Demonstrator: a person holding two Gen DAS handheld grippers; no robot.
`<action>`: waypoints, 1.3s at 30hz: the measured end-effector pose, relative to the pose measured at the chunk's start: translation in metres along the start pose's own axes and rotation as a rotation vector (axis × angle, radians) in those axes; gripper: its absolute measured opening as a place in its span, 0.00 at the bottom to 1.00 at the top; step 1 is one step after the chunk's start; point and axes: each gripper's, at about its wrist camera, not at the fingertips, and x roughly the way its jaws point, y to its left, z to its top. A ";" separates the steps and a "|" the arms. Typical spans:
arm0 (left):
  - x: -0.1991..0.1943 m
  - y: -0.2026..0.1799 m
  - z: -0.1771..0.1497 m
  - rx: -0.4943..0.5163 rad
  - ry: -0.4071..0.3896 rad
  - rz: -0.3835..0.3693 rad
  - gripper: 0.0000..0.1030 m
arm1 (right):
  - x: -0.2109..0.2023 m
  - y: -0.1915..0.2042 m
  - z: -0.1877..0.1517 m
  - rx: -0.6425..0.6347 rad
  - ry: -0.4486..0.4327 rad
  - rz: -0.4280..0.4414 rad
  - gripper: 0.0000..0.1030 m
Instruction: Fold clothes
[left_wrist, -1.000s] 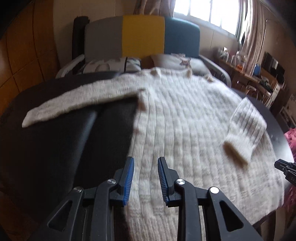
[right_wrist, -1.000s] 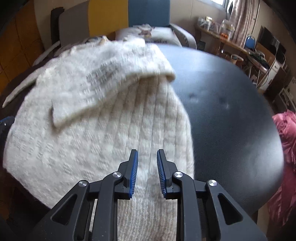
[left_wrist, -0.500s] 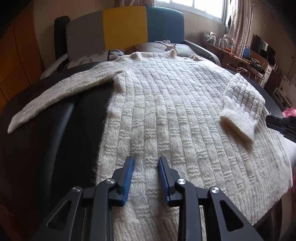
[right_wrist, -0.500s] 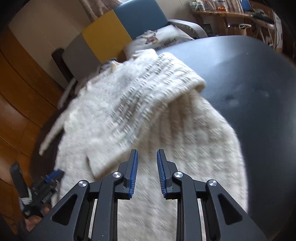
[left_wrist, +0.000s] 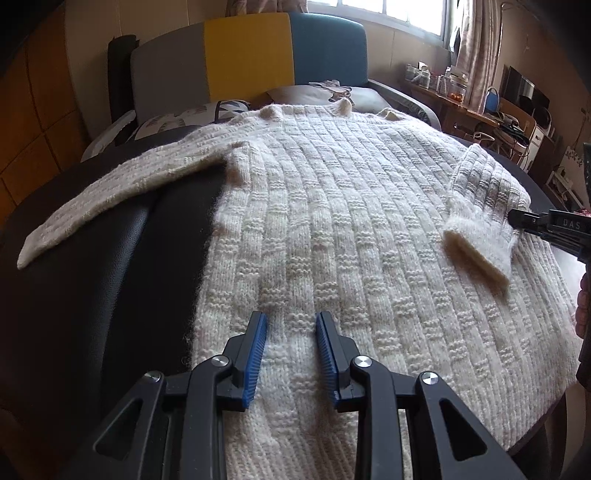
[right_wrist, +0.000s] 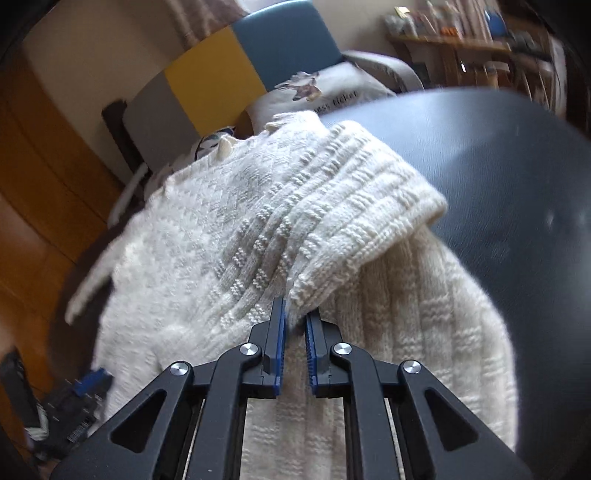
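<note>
**Right tool pinching sweater sleeve as fold is getting under way**

The right tool is closing to a narrow gap on the edge of the folded sleeve of a cream knit sweater lying flat across the dark tabletop. The left tool is hovering half open and empty over the near hem. The sweater is looking soft, floppy and stretchy; cuffs and hem corners are seeming the best holds.

The left hand-held gripper is held angled downward with its jaws parted and nothing between them. The right hand-held gripper is closing, with knit fabric pinched between its pads.
</note>
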 end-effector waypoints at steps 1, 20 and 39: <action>0.000 0.000 0.000 0.000 0.001 0.001 0.28 | -0.001 0.004 0.000 -0.031 -0.003 -0.021 0.08; -0.001 0.003 0.004 0.093 0.076 -0.017 0.29 | -0.133 -0.012 0.097 -0.166 -0.294 -0.244 0.07; 0.036 -0.054 0.161 0.029 0.072 -0.334 0.28 | -0.093 -0.151 0.019 0.121 -0.028 -0.319 0.10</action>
